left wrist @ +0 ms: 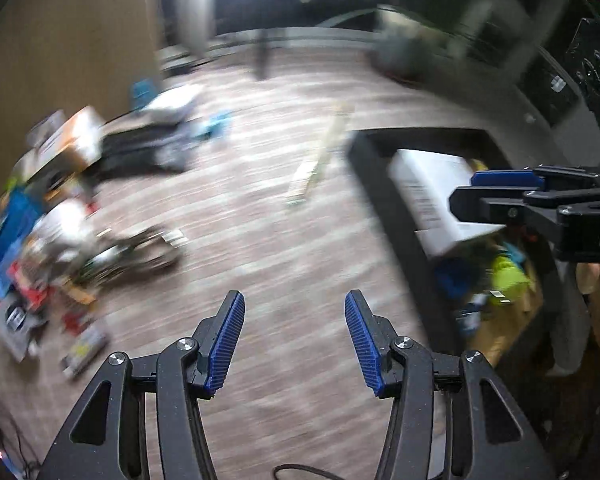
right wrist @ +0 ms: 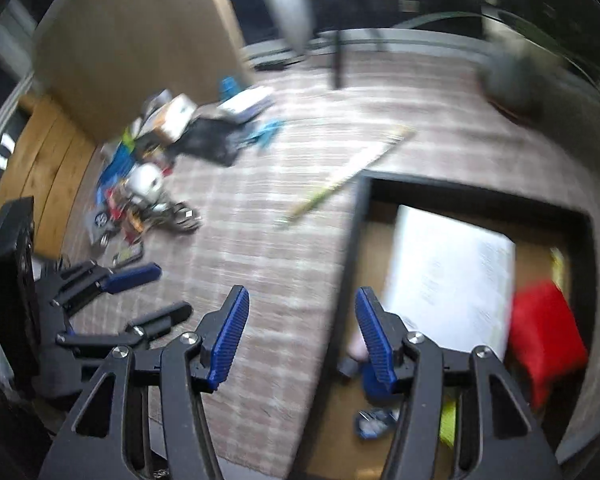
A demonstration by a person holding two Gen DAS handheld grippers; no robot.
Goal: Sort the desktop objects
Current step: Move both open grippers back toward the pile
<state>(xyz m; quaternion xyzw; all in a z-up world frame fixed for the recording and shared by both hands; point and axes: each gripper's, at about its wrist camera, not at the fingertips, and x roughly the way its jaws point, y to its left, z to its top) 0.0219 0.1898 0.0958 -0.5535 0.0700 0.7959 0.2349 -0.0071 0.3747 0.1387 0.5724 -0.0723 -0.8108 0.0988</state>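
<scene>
Both views are motion-blurred. My left gripper (left wrist: 296, 332) hangs open over bare woven matting with nothing between its blue pads. My right gripper (right wrist: 302, 328) is open too and empty, at the left rim of a black-edged bin (right wrist: 364, 216). Inside the bin lie a white box (right wrist: 452, 276), a red item (right wrist: 544, 336) and small blue and lime pieces. A heap of mixed desktop objects (right wrist: 148, 176) sits far left. In the left wrist view the heap (left wrist: 48, 208) is at the left, and the right gripper (left wrist: 464, 192) hovers over the bin (left wrist: 380, 184) and white box (left wrist: 428, 184).
A long pale ruler-like strip (right wrist: 348, 172) lies slanted on the mat between heap and bin, also visible as the strip (left wrist: 320, 156). A wooden panel (right wrist: 132, 40) stands behind the heap. The left gripper (right wrist: 172, 290) shows at the lower left. A dark pouch (left wrist: 140, 148) lies near the heap.
</scene>
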